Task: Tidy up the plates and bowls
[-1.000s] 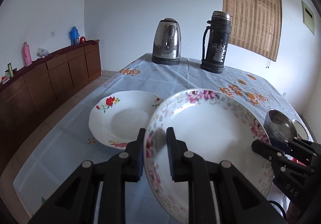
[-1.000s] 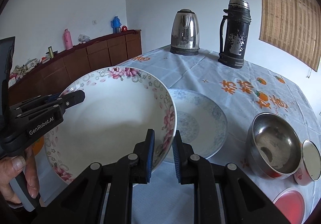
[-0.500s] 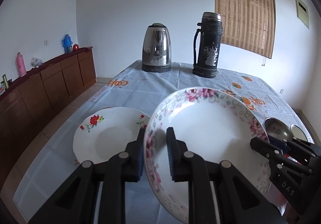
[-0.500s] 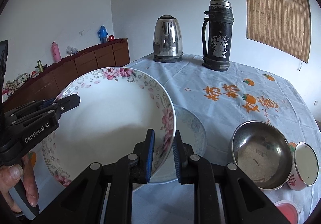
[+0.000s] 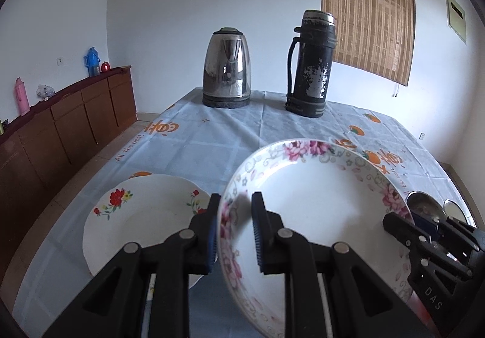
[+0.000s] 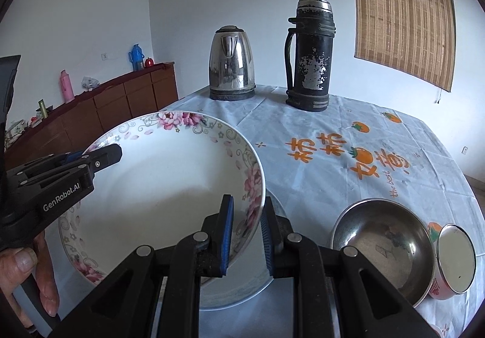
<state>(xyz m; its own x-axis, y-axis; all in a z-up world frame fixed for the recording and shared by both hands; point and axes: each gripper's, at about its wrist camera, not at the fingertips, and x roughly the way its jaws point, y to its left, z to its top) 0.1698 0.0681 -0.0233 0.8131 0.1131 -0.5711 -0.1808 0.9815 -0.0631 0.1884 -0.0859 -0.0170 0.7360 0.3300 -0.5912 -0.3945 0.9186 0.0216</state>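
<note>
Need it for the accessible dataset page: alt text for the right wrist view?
Right gripper and left gripper clamp opposite rims of a pink-flowered plate above a clothed table; steel bowl right, kettle and flask behind.

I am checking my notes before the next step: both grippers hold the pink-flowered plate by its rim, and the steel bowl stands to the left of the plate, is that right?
Not quite: the steel bowl stands to the right of the pink-flowered plate, as the right wrist view shows. The rest holds: the left gripper and the right gripper both hold it by its rim.
</note>
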